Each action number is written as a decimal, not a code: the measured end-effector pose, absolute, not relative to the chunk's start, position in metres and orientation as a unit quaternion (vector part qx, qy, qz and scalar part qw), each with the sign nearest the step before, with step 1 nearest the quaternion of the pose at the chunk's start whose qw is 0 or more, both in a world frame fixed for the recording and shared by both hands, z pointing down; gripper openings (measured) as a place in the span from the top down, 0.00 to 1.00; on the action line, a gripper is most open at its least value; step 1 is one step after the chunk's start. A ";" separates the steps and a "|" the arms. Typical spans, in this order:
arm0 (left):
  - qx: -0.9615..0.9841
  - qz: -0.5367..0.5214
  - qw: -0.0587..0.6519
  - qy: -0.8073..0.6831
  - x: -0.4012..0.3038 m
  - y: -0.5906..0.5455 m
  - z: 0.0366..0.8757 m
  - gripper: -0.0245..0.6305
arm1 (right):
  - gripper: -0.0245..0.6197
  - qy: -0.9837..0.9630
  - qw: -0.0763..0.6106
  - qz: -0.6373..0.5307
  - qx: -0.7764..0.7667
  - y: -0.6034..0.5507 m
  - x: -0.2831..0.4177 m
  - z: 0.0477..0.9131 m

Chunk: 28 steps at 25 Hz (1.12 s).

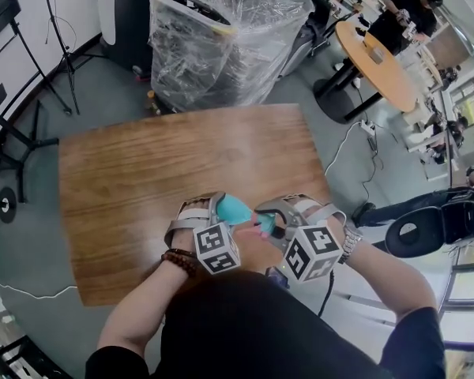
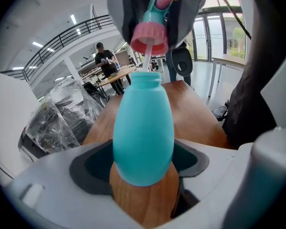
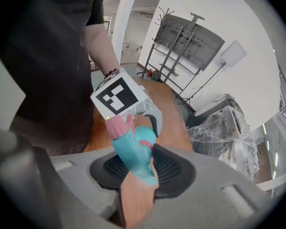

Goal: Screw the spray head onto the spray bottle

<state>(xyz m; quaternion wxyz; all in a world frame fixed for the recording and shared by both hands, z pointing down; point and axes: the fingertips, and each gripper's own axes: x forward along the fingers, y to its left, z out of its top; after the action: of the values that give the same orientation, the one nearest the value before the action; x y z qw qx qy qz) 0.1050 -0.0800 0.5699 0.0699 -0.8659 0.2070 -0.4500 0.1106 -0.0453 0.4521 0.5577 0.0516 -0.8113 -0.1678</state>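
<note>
At the bottom centre of the head view, over the near edge of the wooden desk (image 1: 182, 164), the left gripper (image 1: 215, 215) is clamped on the body of the teal spray bottle (image 2: 143, 137), with its dark pads pressed against either side. The bottle is held clear of the desk top, its neck pointing toward the other gripper. Just to its right, the right gripper (image 1: 272, 219) pinches the teal spray head (image 3: 128, 149) between its ribbed pads. In the left gripper view the head's pink collar (image 2: 150, 35) stands just above the bottle's neck, not seated on it, while the white dip tube (image 2: 146, 62) reaches down into the opening. Beyond the desk, at the top of the head view, stands a plastic-wrapped bundle (image 1: 221, 38). At upper right is a round desk (image 1: 379, 61) with a person (image 1: 407, 14) beside it.
</note>
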 end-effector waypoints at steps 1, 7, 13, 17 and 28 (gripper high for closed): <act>-0.867 -0.449 0.072 0.204 0.109 -0.078 0.567 0.36 | 0.78 -0.811 0.559 -0.168 0.047 -0.044 0.111 0.455; -0.865 -0.449 0.095 0.204 0.117 -0.075 0.555 0.36 | 0.78 -0.809 0.562 -0.167 0.039 -0.041 0.113 0.461; -0.853 -0.472 0.096 0.201 0.114 -0.072 0.556 0.36 | 0.78 -0.804 0.569 -0.166 0.034 -0.038 0.115 0.467; -0.870 -0.453 0.057 0.189 0.119 -0.065 0.557 0.37 | 0.77 -0.800 0.568 -0.190 0.023 -0.037 0.115 0.467; -0.853 -0.474 0.084 0.200 0.113 -0.067 0.558 0.38 | 0.77 -0.805 0.578 -0.119 0.062 -0.040 0.120 0.476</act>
<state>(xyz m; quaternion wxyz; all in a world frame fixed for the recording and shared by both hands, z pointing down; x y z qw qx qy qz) 0.1129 -0.0670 0.5581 0.0843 -0.8534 0.2001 -0.4739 0.1200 -0.0403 0.4757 0.5779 0.0618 -0.8050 -0.1187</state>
